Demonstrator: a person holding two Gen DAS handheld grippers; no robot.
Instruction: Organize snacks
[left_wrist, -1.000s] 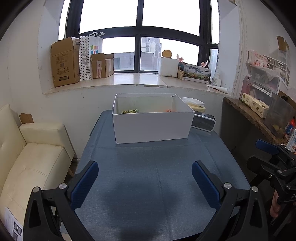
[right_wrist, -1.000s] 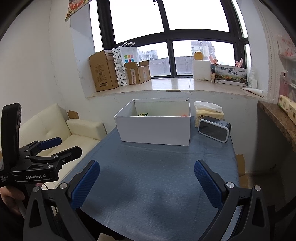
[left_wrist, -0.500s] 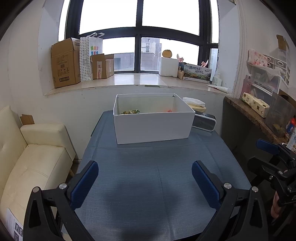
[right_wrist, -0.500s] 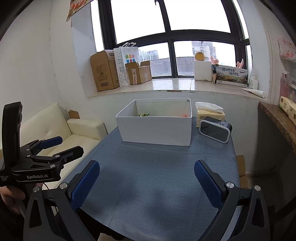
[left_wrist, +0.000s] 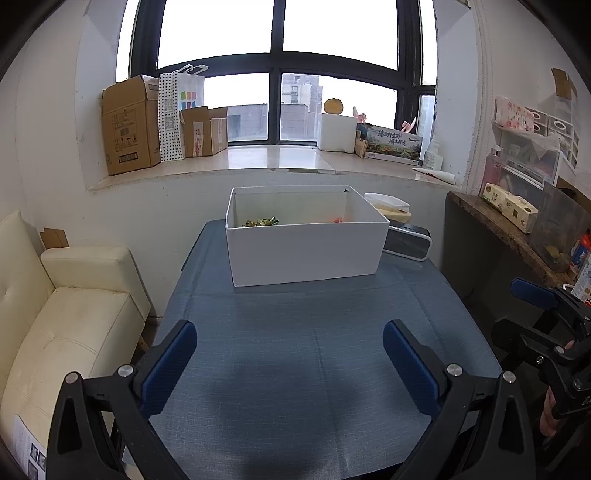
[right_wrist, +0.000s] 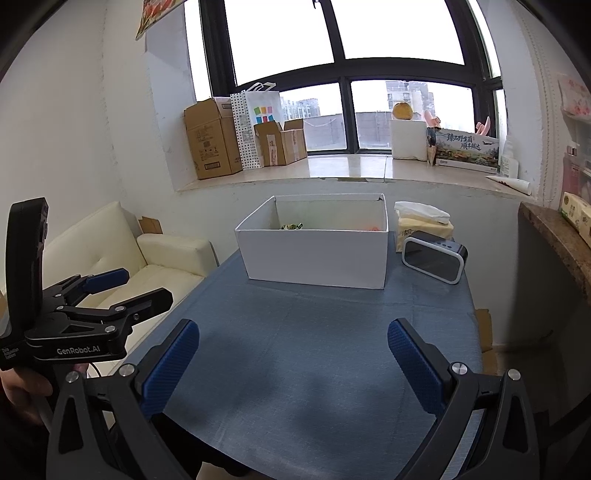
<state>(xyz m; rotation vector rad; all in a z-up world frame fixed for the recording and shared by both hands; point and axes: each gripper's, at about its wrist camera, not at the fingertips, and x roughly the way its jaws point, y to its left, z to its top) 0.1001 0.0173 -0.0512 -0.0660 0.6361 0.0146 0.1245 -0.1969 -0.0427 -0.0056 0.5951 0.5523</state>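
Note:
A white open box (left_wrist: 303, 247) stands at the far end of the blue table (left_wrist: 295, 354); it also shows in the right wrist view (right_wrist: 317, 254). Green-wrapped snacks (left_wrist: 260, 222) and something orange-red (left_wrist: 338, 219) lie inside it, mostly hidden by the wall. My left gripper (left_wrist: 290, 347) is open and empty above the near table. My right gripper (right_wrist: 293, 349) is open and empty too, well short of the box. Each gripper shows at the edge of the other's view, left (right_wrist: 122, 288) and right (left_wrist: 524, 310).
A black speaker (right_wrist: 434, 256) and a tissue pack (right_wrist: 423, 223) stand right of the box. A cream sofa (left_wrist: 62, 314) is left of the table. A brown shelf (left_wrist: 506, 229) with boxes is on the right. Cartons (left_wrist: 129, 125) line the windowsill.
Both views shift very slightly, the box sitting a little lower in frame. Both grippers stay open and empty.

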